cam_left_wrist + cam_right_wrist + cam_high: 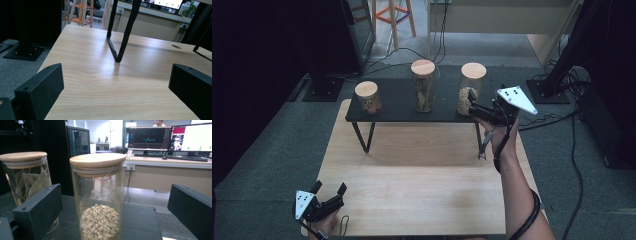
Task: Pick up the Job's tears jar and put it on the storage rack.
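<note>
Jaws of our right gripper (473, 104) stand spread wide on either side of the grain jar (99, 202), not touching it; that jar sits at the right end of the black shelf (397, 105), beside the leaf jar (26, 178). Our left gripper (330, 190) rests released near the front left corner of the wooden table (422, 190)

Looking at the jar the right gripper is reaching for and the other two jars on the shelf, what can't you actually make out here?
- Grain jar: base cut off by the bottom edge in the right gripper view; in the high view the right gripper covers part of it.
- Leaf jar: lower part hidden behind the gripper's own jaw.
- Short jar: contents too small to identify in the high view.
- Left gripper: sits over bare table.
</note>
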`<state>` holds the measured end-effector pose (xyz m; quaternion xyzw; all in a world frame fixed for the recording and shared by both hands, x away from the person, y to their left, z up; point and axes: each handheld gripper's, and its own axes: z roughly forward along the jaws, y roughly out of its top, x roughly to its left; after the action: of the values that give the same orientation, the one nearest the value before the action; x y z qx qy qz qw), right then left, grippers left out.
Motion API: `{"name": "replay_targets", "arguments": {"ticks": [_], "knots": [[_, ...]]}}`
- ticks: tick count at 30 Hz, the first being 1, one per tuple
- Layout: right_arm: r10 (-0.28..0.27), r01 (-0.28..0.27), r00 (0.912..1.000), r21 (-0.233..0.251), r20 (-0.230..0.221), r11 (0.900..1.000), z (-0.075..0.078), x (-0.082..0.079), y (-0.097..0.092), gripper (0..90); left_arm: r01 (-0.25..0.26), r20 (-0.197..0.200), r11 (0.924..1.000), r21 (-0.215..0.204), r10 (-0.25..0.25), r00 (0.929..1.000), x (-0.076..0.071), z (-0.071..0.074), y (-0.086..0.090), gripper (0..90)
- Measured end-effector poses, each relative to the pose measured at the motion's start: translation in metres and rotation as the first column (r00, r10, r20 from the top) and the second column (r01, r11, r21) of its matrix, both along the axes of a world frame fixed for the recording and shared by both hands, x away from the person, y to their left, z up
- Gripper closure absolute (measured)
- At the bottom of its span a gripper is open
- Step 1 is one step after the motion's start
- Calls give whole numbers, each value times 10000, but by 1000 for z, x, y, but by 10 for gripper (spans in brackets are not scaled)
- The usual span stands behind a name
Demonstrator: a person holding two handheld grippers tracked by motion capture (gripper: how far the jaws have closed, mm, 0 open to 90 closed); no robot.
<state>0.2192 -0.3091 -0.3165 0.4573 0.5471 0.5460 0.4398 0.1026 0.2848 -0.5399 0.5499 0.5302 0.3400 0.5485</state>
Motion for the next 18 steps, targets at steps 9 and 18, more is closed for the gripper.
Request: {"name": "replay_targets", "arguments": {"ticks": [9,18], "knots": [[-162,163,9999,-85,54,9998,-7,-8,-7,0,20,-1,10000,46,-20,10000,0,0,0,0],[-252,253,9995,-24,188,9997,-12,-17,-16,0,-13,7,10000,52,13,10000,0,0,-1,0]]}}
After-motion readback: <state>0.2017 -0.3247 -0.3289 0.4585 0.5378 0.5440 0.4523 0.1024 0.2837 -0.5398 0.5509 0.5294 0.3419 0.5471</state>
